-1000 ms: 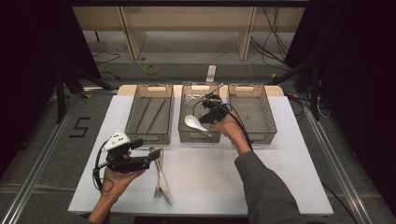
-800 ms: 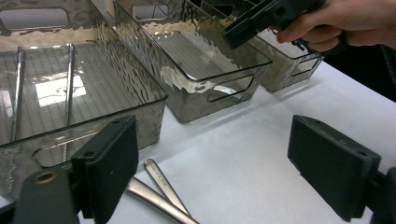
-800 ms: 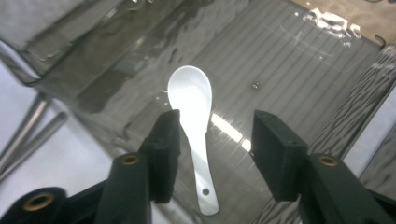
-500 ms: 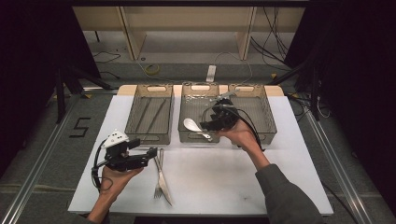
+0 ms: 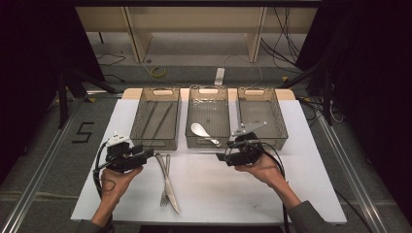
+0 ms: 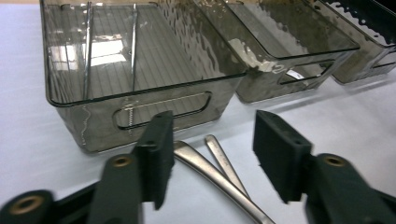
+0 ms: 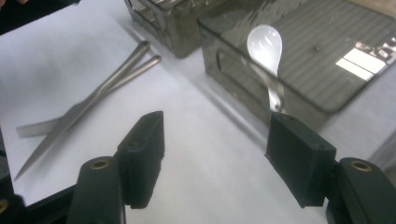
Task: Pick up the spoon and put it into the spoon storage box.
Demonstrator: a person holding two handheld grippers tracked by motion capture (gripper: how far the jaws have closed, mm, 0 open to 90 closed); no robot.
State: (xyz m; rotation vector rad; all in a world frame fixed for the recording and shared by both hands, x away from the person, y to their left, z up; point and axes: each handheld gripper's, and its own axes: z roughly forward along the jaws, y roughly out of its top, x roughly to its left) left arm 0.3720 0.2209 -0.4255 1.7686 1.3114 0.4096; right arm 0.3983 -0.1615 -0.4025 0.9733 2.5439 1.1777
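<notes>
White table (image 5: pixel 291 194): right gripper (image 5: pixel 222 158), jaws opening empty, is withdrawing toward 6 o'clock from spoon (image 5: pixel 202 132); left gripper (image 5: pixel 151 154) is closing, empty, over knife (image 5: pixel 168 182).

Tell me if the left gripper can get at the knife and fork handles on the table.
Probably yes: the left gripper stands open right over the handles, nothing lies between, and the left bin sits just behind.

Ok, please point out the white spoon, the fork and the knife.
white spoon (image 5: pixel 198 129), high view, on its bowl.
fork (image 5: pixel 164 198), high view, on its prongs.
knife (image 5: pixel 171 193), high view, on its blade.
</notes>
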